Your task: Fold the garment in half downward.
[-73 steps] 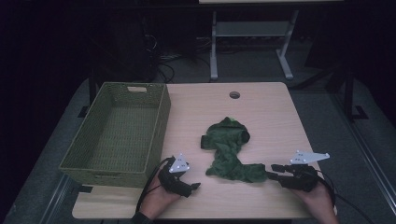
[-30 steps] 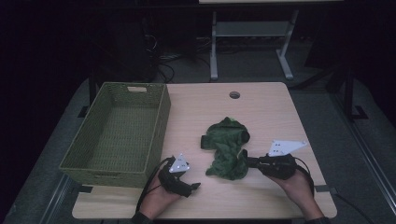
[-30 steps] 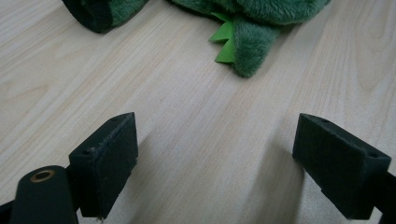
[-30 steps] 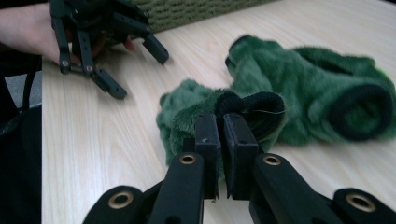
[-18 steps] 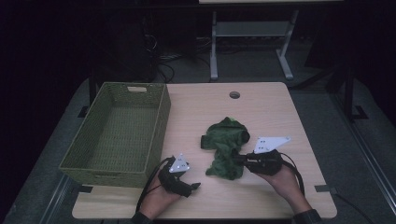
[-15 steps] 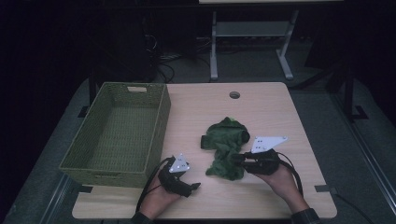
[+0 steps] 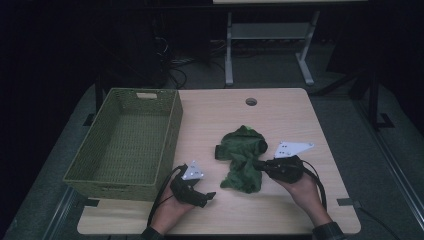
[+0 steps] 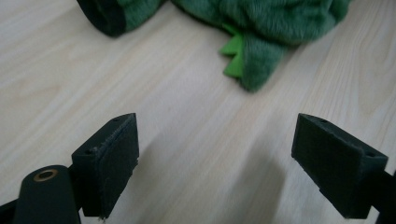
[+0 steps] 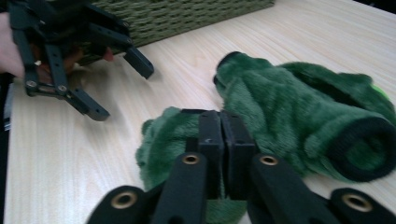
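Your right gripper (image 7: 256,163) has its fingers (image 9: 211,135) pressed together, pad against pad, after they have just been closing again. In the right gripper view I see no gap between them, and they lie on top of the green plush garment (image 7: 242,159); whether a fold of the fabric is pinched between the pads, I cannot tell.

Your left gripper (image 7: 210,196) has its fingers (image 8: 109,158) spread wide and they hold nothing. Between them there is only the bare tabletop (image 7: 215,117).

The garment lies crumpled in the middle of the tabletop, a little toward the near edge and the right side. It is directly under the tips of your right fingers. From your left fingers it is apart: in the left gripper view its dark cuff and a bright green spike (image 8: 234,59) are ahead of the open fingers, near but not touching.

The high view gives you the whole layout, with the green woven basket (image 7: 95,172) along the left edge of the tabletop. The right gripper view shows the closed pads up close, and also your left gripper (image 9: 116,88) with open fingers in front of the basket (image 9: 187,18). The left gripper view shows the bright spikes of the garment clearly.
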Demonstrator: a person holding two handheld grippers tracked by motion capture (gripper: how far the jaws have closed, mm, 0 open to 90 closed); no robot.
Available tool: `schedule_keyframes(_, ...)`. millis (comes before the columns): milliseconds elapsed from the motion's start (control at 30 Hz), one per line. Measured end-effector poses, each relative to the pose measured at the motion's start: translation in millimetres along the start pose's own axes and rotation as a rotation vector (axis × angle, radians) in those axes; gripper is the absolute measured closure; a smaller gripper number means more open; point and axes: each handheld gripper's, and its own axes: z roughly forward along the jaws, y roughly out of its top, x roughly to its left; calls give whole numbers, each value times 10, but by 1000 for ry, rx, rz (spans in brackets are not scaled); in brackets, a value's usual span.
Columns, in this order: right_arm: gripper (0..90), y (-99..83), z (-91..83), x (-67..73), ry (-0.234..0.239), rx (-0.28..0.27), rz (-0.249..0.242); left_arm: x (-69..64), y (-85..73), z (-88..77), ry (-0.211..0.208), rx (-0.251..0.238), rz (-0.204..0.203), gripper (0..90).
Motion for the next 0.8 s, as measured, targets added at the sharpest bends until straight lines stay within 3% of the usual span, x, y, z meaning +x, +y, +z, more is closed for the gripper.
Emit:
schedule_keyframes(267, 667, 19, 24, -147, -26, 34, 62, 75, 215, -5, -4, -22, -24, 235)
schedule_keyframes(433, 630, 50, 48, -230, -40, 38, 78, 93, 363, 31, -9, -22, -29, 254)
schedule_keyframes(567, 616, 80, 47, -254, -47, 40, 84, 113, 459, 51, 9, -33, -25, 294)
schedule_keyframes(800, 577, 223, 16, -433, -79, 28, 101, 328, 745, 88, 50, -62, -34, 310)
